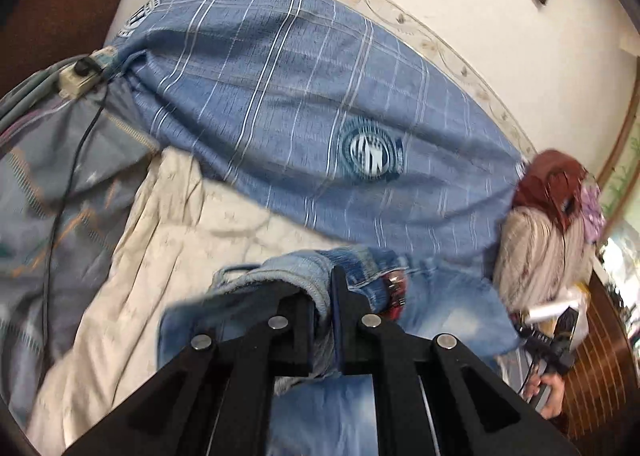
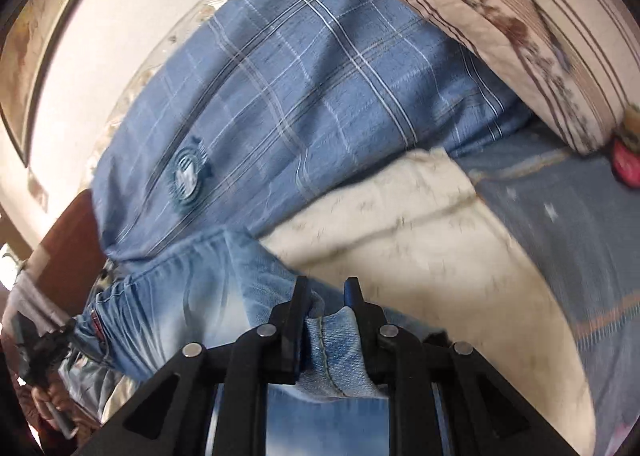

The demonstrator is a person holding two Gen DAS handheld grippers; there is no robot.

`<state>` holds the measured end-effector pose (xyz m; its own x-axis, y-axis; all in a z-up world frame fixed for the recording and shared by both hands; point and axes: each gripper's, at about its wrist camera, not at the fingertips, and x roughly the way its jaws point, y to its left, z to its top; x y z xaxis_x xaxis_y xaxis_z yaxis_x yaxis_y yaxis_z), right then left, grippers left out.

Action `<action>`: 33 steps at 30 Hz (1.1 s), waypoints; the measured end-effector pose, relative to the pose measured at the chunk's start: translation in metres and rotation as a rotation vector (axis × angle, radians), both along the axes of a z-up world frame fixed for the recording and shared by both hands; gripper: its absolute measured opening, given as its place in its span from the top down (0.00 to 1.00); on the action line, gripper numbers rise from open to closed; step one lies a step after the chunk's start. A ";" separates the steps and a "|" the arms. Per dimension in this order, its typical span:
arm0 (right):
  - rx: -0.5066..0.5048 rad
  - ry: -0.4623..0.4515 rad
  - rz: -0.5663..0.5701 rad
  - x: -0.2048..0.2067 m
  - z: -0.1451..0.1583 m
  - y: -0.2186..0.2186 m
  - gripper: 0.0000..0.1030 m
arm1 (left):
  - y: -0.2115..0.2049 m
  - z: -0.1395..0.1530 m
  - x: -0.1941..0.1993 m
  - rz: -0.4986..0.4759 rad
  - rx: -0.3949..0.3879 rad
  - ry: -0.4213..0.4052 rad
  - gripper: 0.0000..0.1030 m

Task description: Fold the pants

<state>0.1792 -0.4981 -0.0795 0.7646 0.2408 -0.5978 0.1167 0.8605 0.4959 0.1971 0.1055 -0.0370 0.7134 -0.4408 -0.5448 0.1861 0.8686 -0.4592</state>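
Across the bed (image 1: 48,184) spreads a grey-blue patterned sheet, and over it lies a big blue plaid blanket (image 1: 280,88) with thin white lines and a round badge, running right up to the white wall (image 1: 460,4) with its floral border strip. Beside the blanket a cream quilt (image 1: 160,240), soft and crumpled, takes the middle ground; its near edge curves toward the bed's side in the right wrist view. A striped beige pillow (image 2: 520,28) sits at the bed's far corner, touching the blanket. Faded blue jeans (image 1: 432,296), thick denim with stitched seams, hang stretched between the two tools, over the quilt's edge. The left gripper (image 1: 322,296) is clamped on a rolled denim hem. The right gripper (image 2: 326,296) pinches another seamed fold of the jeans. A white power strip (image 1: 76,80) with a dark cord lies at the blanket's left end.
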 end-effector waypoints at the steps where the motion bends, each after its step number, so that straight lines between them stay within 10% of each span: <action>1: -0.015 0.003 -0.001 -0.011 0.000 0.001 0.82 | 0.002 -0.006 -0.010 -0.007 0.014 0.008 0.93; 9: 0.023 0.132 -0.039 -0.114 -0.038 -0.004 0.77 | 0.025 -0.083 -0.059 -0.021 0.041 0.214 0.92; 15: 0.270 0.014 -0.213 -0.172 -0.045 -0.048 0.76 | 0.029 -0.109 -0.076 -0.024 0.072 0.287 0.91; 20: 0.301 -0.012 -0.215 -0.159 -0.034 -0.036 0.30 | 0.025 -0.109 -0.082 -0.023 0.099 0.289 0.91; 28: 0.273 0.179 -0.212 -0.074 -0.055 -0.028 0.32 | 0.030 -0.117 -0.094 -0.015 0.100 0.330 0.90; 33: 0.261 0.202 -0.167 -0.064 -0.070 -0.015 0.68 | 0.033 -0.124 -0.098 -0.013 0.119 0.357 0.89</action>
